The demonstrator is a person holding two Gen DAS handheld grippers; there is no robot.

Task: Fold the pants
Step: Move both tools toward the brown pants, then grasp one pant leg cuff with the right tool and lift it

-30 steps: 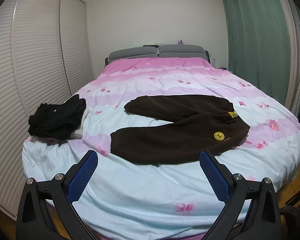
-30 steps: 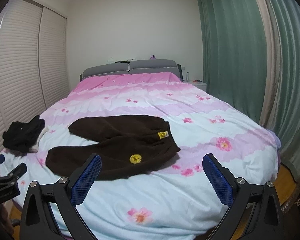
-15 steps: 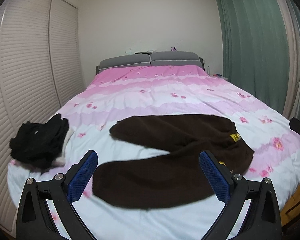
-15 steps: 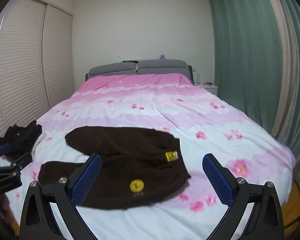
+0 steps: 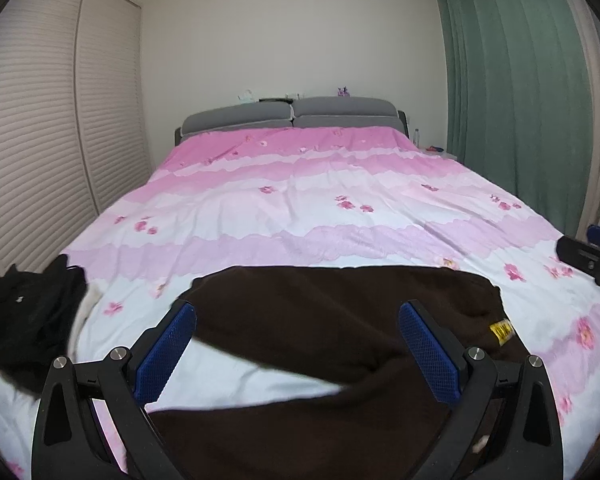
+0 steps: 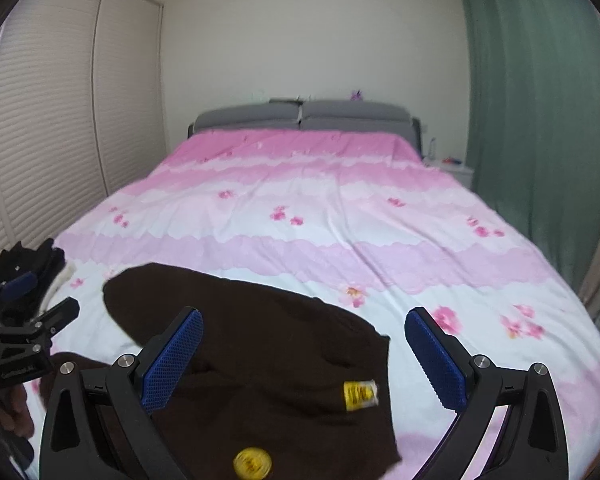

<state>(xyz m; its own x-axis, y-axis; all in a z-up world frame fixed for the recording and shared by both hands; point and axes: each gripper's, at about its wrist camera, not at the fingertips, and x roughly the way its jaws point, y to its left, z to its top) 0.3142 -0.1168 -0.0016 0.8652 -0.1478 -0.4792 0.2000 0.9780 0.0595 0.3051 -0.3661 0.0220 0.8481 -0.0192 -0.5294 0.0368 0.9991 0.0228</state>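
Dark brown fleece pants (image 5: 320,320) lie spread on the near part of the bed, both legs pointing left and the waist to the right with a yellow tag (image 5: 501,331). In the right wrist view the pants (image 6: 268,360) show a yellow tag (image 6: 358,393) and a round yellow badge (image 6: 253,462). My left gripper (image 5: 298,346) is open and empty, low over the two legs. My right gripper (image 6: 304,356) is open and empty, over the waist end. The left gripper also shows in the right wrist view (image 6: 28,320).
A pile of black clothes (image 5: 28,320) lies at the bed's left edge. The pink and white flowered duvet (image 5: 300,208) covers the bed up to a grey headboard (image 5: 292,114). Louvred wardrobe doors (image 5: 40,140) stand left, green curtains (image 5: 520,100) right.
Both grippers have moved forward and down toward the pants, which now fill the lower part of both views. Both stay open.
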